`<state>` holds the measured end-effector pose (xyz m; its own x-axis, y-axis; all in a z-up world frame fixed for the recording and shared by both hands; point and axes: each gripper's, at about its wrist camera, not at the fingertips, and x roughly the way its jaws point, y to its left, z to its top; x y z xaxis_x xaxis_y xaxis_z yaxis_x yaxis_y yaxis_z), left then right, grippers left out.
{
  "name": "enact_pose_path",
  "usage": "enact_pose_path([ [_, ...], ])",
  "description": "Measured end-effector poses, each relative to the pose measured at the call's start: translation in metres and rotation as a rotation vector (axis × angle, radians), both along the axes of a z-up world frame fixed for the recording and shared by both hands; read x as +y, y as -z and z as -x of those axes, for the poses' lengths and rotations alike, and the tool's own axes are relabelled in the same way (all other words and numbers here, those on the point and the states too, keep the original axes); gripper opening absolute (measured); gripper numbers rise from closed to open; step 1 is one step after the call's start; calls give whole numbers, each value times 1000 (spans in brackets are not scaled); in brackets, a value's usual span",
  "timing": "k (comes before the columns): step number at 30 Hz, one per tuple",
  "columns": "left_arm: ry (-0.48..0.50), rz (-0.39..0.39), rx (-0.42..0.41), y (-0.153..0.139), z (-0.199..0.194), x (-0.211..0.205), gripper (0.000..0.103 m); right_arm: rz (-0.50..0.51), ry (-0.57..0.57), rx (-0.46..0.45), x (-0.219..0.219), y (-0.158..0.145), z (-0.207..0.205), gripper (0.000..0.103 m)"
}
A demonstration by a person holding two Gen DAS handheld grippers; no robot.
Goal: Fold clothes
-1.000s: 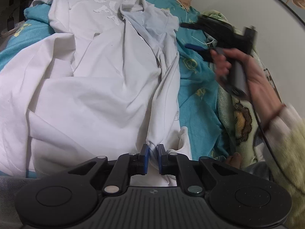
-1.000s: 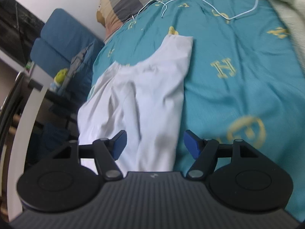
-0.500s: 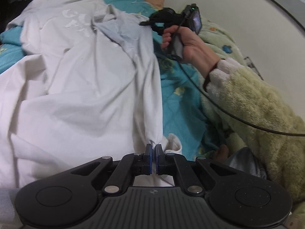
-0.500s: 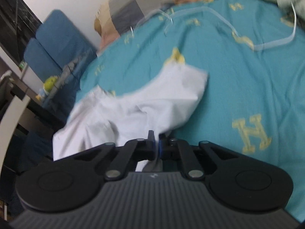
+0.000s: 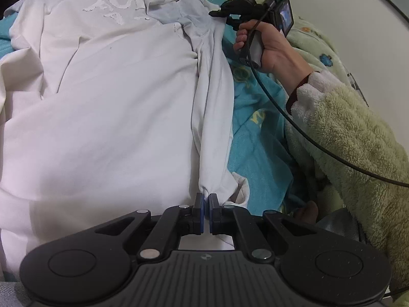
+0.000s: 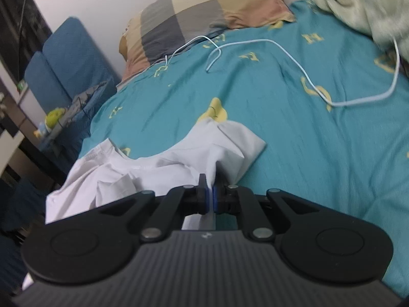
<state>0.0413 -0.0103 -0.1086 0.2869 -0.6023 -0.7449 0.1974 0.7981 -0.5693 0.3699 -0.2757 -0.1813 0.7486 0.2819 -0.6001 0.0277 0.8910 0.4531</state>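
A bed under a teal sheet printed with yellow letters fills the room's near side, beside a pale wall, a blue padded chair and a checked pillow. Across the sheet lies the white printed T-shirt, with a thin white cable beyond it. The left gripper pinches the shirt's hem corner, as before. The right gripper, wide a second ago, is now clamped on the sleeve, held by a hand in a green fleece sleeve.
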Motion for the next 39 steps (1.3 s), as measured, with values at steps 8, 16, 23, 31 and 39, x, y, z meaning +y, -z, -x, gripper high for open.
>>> enact_pose_path([
  [8, 12, 27, -50, -17, 11, 3, 18, 84, 24, 19, 2, -34, 41, 32],
  [16, -13, -76, -163, -40, 22, 6, 48, 127, -2, -51, 14, -88, 129, 63],
  [23, -44, -188, -284, -61, 33, 13, 75, 185, -56, -133, 50, -131, 220, 63],
  [31, -111, -198, -345, -71, 39, 26, 82, 191, -123, -145, 84, -132, 310, 63],
  [39, -424, 84, -284, -87, -2, 111, 83, 148, -145, -141, 101, -127, 348, 63],
])
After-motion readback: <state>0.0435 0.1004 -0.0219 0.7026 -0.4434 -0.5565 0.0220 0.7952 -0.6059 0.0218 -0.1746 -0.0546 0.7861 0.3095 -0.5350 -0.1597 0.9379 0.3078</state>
